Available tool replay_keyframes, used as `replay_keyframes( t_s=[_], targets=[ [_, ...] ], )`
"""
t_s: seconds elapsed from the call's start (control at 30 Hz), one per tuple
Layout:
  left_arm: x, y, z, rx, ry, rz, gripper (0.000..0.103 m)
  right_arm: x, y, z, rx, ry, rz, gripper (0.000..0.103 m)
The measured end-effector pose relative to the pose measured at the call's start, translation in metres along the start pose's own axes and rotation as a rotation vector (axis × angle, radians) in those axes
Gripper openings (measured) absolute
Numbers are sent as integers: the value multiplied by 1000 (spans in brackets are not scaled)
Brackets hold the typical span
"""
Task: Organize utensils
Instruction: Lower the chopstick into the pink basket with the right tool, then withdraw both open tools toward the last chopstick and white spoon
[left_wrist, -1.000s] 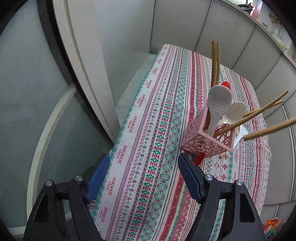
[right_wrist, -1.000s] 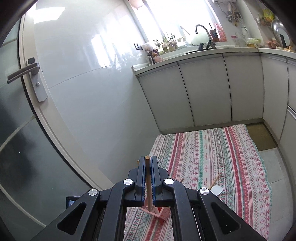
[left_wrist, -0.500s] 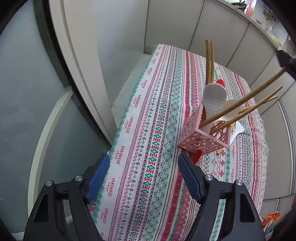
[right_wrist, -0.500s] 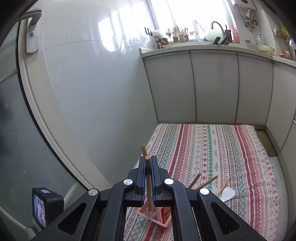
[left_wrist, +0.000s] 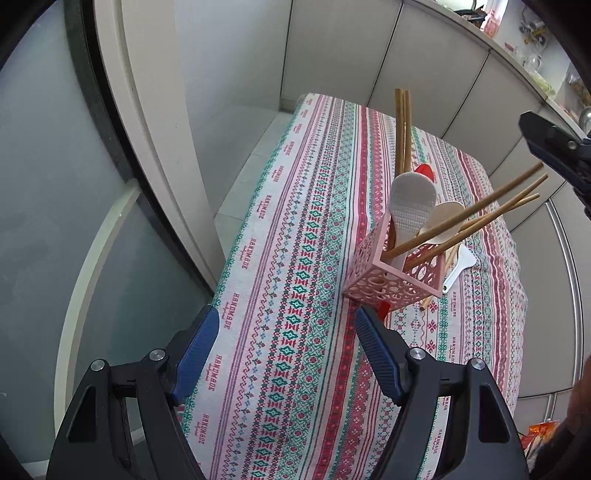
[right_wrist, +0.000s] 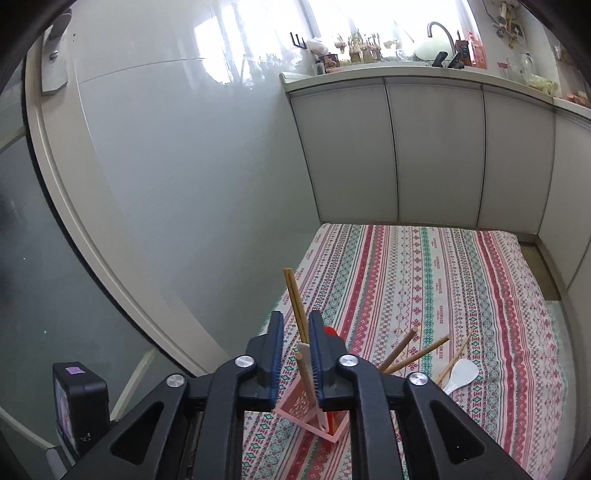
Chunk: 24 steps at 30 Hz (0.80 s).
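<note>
One white spoon (right_wrist: 460, 376) is lying flat on the surface (right_wrist: 424, 266) just right of the pink holder (left_wrist: 395, 273), handle toward it, nearer your right gripper (right_wrist: 295, 332), which is hanging narrowly parted and empty directly above, while your left gripper (left_wrist: 284, 350) is gaping wide.

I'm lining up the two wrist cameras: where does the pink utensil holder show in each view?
Left wrist: the pink utensil holder sits right of centre, just beyond the left tongs.
Right wrist: the holder is at bottom centre, mostly hidden behind the right tongs.
Shared landmark: the white rice paddle lying on the striped tablecloth.
</note>
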<state>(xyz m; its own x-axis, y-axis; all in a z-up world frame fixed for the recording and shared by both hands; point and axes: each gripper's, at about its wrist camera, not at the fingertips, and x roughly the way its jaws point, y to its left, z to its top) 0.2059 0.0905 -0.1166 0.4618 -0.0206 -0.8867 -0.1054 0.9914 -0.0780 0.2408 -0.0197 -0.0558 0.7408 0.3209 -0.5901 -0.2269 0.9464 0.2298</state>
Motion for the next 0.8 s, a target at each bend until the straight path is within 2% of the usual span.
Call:
replay_keyframes(
  t_s=[0.17,0.23,0.3,0.53,0.8],
  targets=[
    [-7,-4,-1,21,-14,-4,79,-34,-11,6,23,9,21,19],
    [-11,-7,-3,43,-23,0,79,-50,-18,6,37,2,20,25],
    [-16,-11,-4,74,-36,-7,79,-66,-28,5,55,1,23,51],
    [-23,-37,-23,200,-36,-2,79,-100,-78,-10,117,41,-56,54],
    [-26,-76,-47,335,-31,-10,80,-113,-149,-40,236,97,-146,69]
  ],
)
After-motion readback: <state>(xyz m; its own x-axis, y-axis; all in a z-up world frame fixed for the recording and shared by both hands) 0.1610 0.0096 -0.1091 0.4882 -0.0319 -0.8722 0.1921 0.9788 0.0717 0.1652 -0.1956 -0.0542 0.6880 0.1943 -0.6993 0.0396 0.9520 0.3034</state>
